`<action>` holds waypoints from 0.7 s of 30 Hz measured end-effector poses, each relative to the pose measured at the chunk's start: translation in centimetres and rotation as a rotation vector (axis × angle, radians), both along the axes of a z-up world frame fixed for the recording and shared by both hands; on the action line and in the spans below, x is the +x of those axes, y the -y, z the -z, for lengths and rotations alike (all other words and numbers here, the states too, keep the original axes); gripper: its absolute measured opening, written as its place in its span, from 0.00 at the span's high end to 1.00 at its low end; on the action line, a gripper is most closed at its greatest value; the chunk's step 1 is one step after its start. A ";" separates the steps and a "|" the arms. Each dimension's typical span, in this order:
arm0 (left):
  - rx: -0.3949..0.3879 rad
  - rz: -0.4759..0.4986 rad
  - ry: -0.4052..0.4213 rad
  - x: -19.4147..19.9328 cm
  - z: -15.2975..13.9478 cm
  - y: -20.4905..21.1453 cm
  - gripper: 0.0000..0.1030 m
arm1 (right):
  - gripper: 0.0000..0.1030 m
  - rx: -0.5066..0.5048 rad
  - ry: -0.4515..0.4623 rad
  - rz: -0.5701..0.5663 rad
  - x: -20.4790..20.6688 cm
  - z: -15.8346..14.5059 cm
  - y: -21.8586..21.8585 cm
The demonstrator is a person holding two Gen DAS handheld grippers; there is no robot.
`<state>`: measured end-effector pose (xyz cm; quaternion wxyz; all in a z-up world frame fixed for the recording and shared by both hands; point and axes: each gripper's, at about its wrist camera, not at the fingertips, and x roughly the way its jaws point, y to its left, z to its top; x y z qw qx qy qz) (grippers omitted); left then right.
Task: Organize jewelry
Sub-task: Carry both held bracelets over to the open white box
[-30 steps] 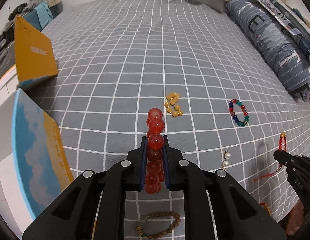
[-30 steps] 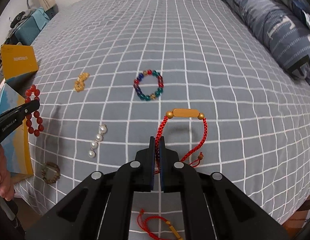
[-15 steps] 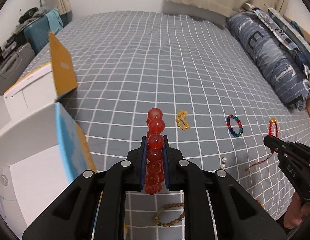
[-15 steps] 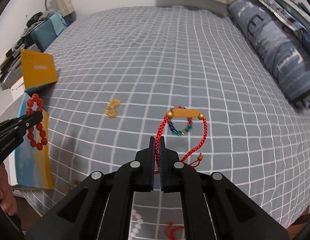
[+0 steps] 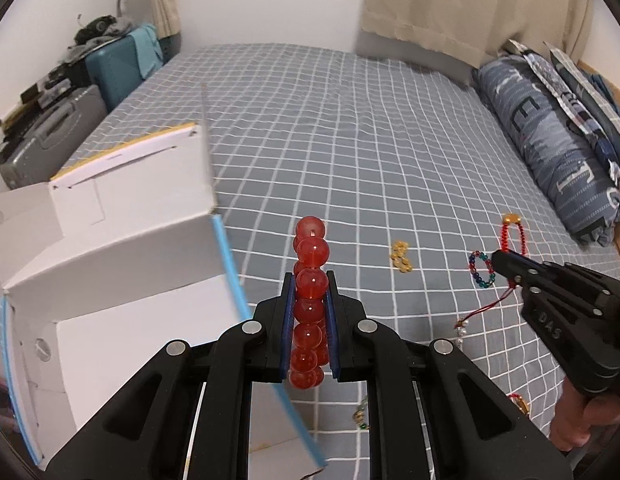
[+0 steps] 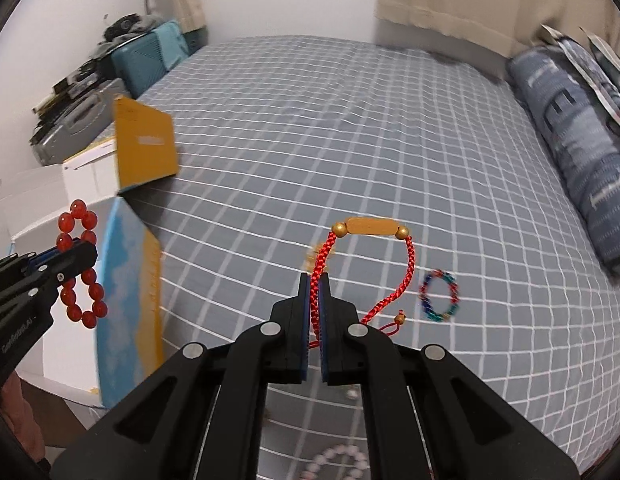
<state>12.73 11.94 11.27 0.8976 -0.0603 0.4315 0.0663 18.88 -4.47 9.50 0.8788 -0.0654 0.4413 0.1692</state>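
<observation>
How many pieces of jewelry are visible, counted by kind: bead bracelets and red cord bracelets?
Bead bracelets: 5 (red beads, yellow beads, multicolour beads, pearls, brown beads)
Red cord bracelets: 2 (held cord bracelet, lying cord bracelet)
Total: 7

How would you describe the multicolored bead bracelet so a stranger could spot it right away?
Start at the grey checked bedspread and look toward the side with the blue pillow. The multicolored bead bracelet lies flat there, a small ring. Unlike the yellow bead cluster nearby, it mixes blue, red and teal beads.
</observation>
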 end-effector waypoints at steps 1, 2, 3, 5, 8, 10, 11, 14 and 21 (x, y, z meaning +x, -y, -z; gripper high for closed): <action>0.003 -0.008 0.003 -0.3 -0.2 -0.5 0.87 | 0.97 0.006 0.002 -0.013 -0.1 -0.2 -0.8; 0.007 -0.017 0.005 -0.6 -0.4 -1.0 0.87 | 0.97 0.008 0.004 -0.021 -0.2 -0.3 -1.3; 0.009 -0.027 0.008 -0.9 -0.6 -1.6 0.87 | 0.97 0.011 0.007 -0.030 -0.3 -0.5 -2.0; 0.011 -0.043 0.008 -1.4 -0.8 -2.7 0.87 | 0.97 0.012 0.013 -0.056 -0.5 -0.9 -3.7; 0.021 -0.079 0.005 -2.4 -1.1 -4.9 0.87 | 0.97 0.016 0.019 -0.087 -1.1 -1.4 -6.0; 0.024 -0.099 0.005 -3.0 -1.2 -6.1 0.87 | 0.97 0.017 0.024 -0.117 -1.5 -1.8 -7.7; 0.025 -0.113 0.004 -3.4 -1.2 -6.9 0.87 | 0.97 0.017 0.028 -0.132 -1.9 -2.0 -8.7; 0.028 -0.151 0.000 -4.9 -1.2 -9.2 0.87 | 0.97 0.024 0.033 -0.185 -3.0 -2.3 -11.8; 0.013 -0.238 -0.018 -8.1 -0.1 -14.2 0.87 | 0.97 0.018 0.016 -0.281 -5.7 -1.3 -17.7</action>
